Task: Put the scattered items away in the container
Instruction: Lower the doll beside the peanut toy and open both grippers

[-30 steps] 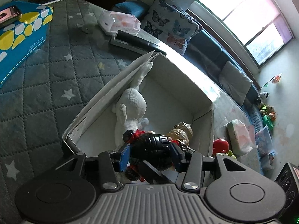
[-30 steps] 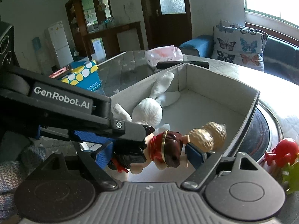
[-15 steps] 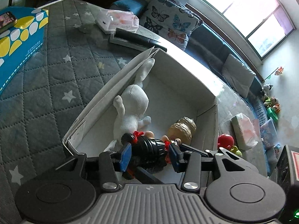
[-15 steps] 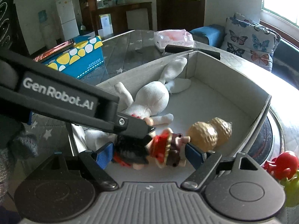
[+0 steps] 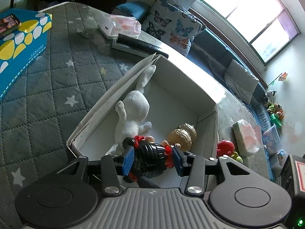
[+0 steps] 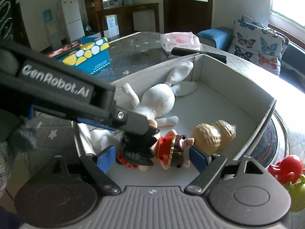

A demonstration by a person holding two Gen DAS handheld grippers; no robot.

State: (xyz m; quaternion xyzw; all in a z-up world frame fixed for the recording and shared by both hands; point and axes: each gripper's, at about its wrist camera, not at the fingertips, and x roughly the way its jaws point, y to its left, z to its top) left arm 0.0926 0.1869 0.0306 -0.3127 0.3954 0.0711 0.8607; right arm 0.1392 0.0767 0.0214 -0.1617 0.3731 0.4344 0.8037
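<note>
A small doll (image 5: 148, 158) with black hair and a red dress hangs over the near end of the white cardboard box (image 5: 181, 76). My left gripper (image 5: 151, 159) is shut on its head, blue pads (image 5: 127, 160) pressing both sides. In the right wrist view the left gripper's finger (image 6: 141, 127) lies on the doll's (image 6: 169, 152) hair. My right gripper (image 6: 152, 157) stands wide around the doll lengthwise, its pads just off each end. A white plush rabbit (image 6: 158, 99) and a tan fuzzy figure (image 6: 213, 135) lie inside the box (image 6: 238, 76).
A red toy (image 6: 287, 166) and a green one (image 6: 297, 190) lie outside the box's right wall. On the quilted grey table cover (image 5: 47, 95) are a blue spotted carton (image 5: 19, 47), a pink tissue pack (image 5: 122, 24), a black bar (image 5: 141, 44) and another tissue pack (image 5: 246, 137).
Both grippers stayed at the box's near end with the doll between them. The right wrist view has tilted a little, so the left gripper and doll sit more slanted in it.
</note>
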